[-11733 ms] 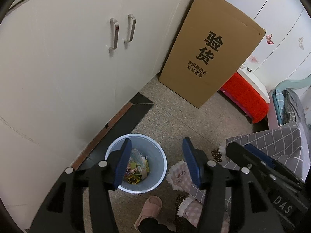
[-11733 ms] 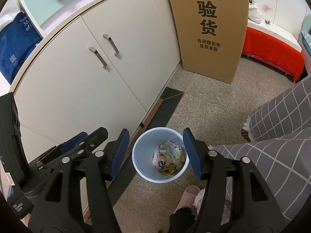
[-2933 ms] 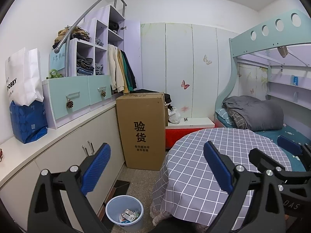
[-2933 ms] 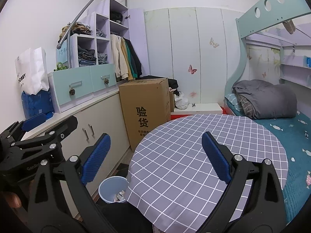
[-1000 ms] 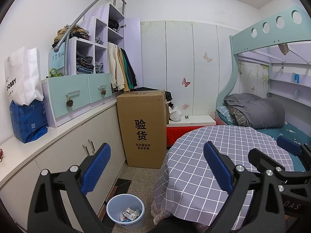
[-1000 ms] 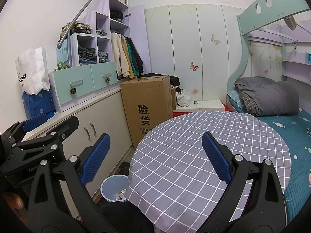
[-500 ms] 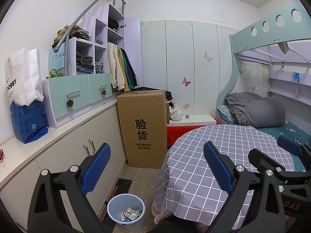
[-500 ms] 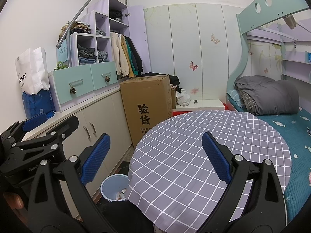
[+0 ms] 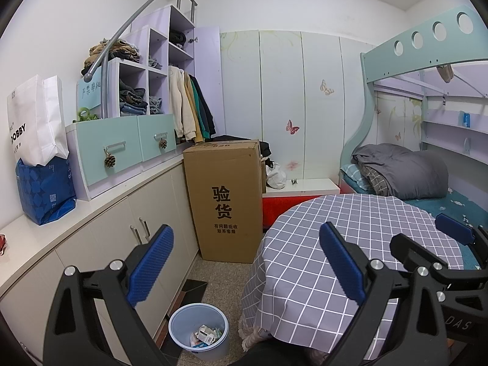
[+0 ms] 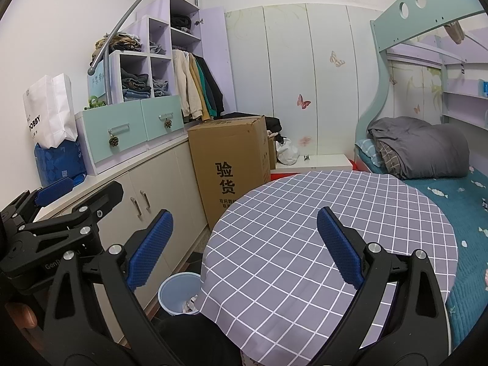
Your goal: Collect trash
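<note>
Left gripper (image 9: 245, 262) and right gripper (image 10: 244, 248): fingers spread wide, holding nothing. Bin (image 9: 198, 329) with trash (image 9: 206, 334) on floor at 7 o'clock, beside checked table (image 10: 320, 228).

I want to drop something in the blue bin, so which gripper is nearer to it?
Left, probably. The left gripper is raised above the blue bin, on the cabinet side; the right gripper is above the checkered table, farther over.

bin (image 9: 198, 332): floor, left of table (image 9: 350, 213) | box (image 9: 225, 201): behind bin
</note>
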Demonstrator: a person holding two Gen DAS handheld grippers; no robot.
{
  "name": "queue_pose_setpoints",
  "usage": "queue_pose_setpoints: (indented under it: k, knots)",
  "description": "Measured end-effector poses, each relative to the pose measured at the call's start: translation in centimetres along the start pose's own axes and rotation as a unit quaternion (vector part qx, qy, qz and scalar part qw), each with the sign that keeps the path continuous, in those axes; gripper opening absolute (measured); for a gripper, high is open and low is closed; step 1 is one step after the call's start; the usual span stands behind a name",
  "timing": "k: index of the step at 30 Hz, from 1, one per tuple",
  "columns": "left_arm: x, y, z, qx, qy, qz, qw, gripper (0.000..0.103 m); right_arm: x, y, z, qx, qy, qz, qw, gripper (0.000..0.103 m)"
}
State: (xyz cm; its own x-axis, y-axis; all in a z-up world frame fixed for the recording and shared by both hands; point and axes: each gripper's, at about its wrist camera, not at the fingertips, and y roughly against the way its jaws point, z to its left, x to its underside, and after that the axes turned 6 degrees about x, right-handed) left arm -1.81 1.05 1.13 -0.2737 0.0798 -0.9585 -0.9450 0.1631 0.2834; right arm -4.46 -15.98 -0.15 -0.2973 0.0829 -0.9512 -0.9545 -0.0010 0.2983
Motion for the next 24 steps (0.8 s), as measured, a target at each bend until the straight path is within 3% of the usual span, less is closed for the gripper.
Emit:
queue_pose_setpoints:
  k: [24]
  knots:
    - [0.19, 0.02, 0.6, 0.001, -0.002, 0.001, 1.0, 0.094, 0.14, -0.05, 0.01, 0.0, -0.001, 0.002, 1.0, 0.093]
